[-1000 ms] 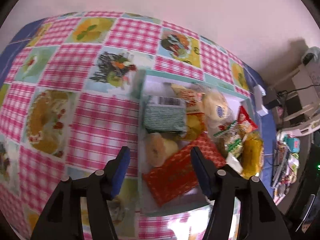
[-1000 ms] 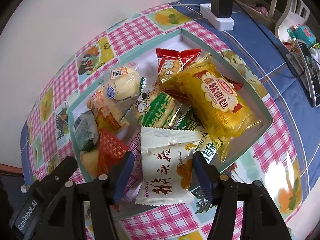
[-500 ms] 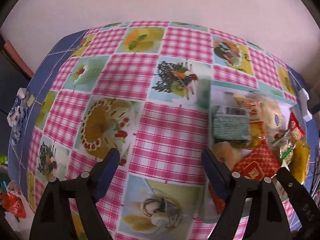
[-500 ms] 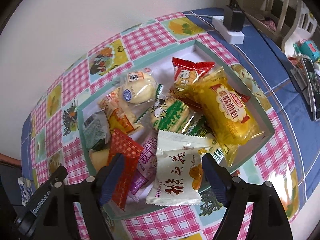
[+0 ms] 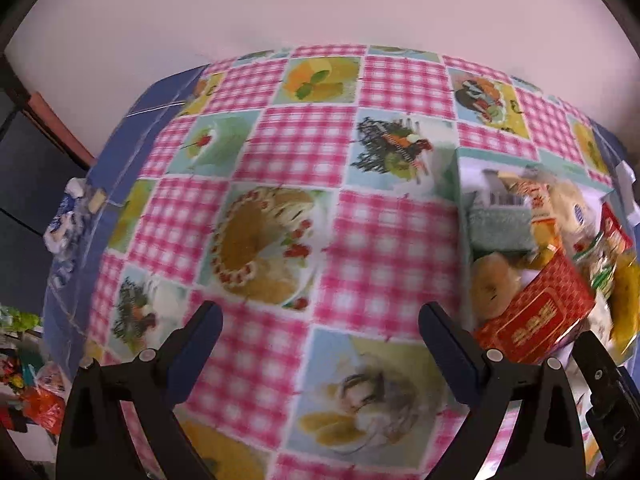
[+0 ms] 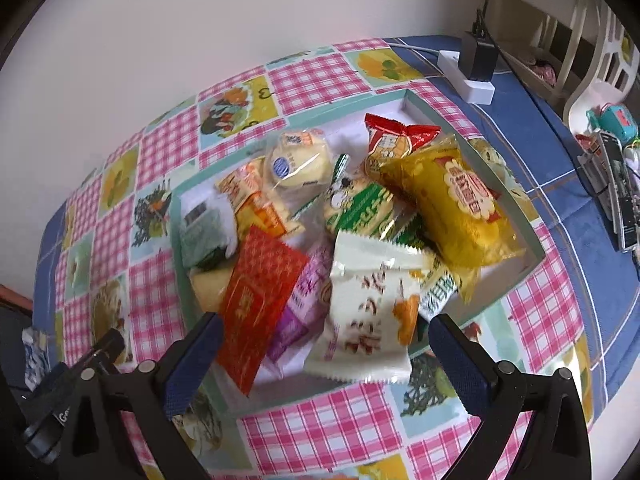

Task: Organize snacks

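Pale wall is sitting behind a table [image 5: 392, 240] covered in a pink checked cloth with food-picture squares, blue cloth showing at the edges. Going left to right: left gripper [image 5: 320, 334] is hanging over bare cloth, its fingers [image 5: 200, 336] opening wide with nothing between them, and the snack tray is lying off at its right side. Next, the shallow teal-rimmed tray [image 6: 496, 176] is sitting on the table, piled with wrapped snacks: a grey-green packet [image 6: 200, 236] at the left end, a red patterned packet [image 6: 256, 300] overlapping a purple one [image 6: 304, 304], a white packet with dark lettering [image 6: 368, 316] at the near edge, a round bun in clear wrap [image 6: 300, 160] behind, a green-and-white packet [image 6: 360, 208] mid-tray, a red packet [image 6: 392, 140] toward the back and a big yellow bread bag [image 6: 460, 204] on the right. Right gripper [image 6: 324, 340] is hovering at the near rim, fingers [image 6: 460, 360] opening to full width; the red and white packets are lying loose between them, not pinched. Further right a white power strip [image 6: 472, 80] with a black plug is resting on blue cloth.

Step looks like placing is over, everything binned in one heap. Next move is probably fetching more snacks or tidying the pile; that calls for picking a single wrapper edge, since they are overlapping and slippery.
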Tool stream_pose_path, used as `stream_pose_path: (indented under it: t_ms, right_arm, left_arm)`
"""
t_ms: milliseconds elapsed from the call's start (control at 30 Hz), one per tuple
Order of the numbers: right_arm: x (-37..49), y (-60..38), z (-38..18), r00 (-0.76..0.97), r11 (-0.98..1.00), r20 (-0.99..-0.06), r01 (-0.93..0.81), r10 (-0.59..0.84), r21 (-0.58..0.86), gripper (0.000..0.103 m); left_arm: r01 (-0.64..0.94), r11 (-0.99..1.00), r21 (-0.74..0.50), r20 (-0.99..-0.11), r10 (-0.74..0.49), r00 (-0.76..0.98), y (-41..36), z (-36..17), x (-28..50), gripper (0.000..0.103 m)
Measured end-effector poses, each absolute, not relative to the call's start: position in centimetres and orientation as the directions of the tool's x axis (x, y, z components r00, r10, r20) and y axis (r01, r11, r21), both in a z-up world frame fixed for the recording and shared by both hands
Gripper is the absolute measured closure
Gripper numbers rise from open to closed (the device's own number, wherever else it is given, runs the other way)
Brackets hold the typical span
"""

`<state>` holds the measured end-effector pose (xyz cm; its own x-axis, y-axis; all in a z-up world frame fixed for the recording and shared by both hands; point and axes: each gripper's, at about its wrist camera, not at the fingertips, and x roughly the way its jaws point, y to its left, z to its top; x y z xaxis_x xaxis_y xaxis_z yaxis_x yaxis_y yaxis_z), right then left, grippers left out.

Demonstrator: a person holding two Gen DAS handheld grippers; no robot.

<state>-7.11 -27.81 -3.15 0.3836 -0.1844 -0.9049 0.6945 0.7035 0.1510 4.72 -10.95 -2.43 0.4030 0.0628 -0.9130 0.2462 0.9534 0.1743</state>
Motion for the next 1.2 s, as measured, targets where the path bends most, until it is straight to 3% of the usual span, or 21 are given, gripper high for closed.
stream_pose_path:
  t_ms: [500, 1200]
  right_arm:
    - [-10.2, -22.9, -3.6, 0.394, 0.761, -0.896, 0.64, -0.207, 0.106, 0.0]
    - [-9.6, -23.1, -2.9, 0.406, 0.765, -0.887, 0.636, -0.219, 0.102, 0.0]
  left_arm:
    - [0.248, 0.953, 0.173, -0.913, 0.061, 0.404, -6.3, -1.7, -0.2, 0.004]
    - [0.242, 0.963, 0.122, -0.928, 0.024, 0.373, -5.4, -1.7, 0.4, 0.005]
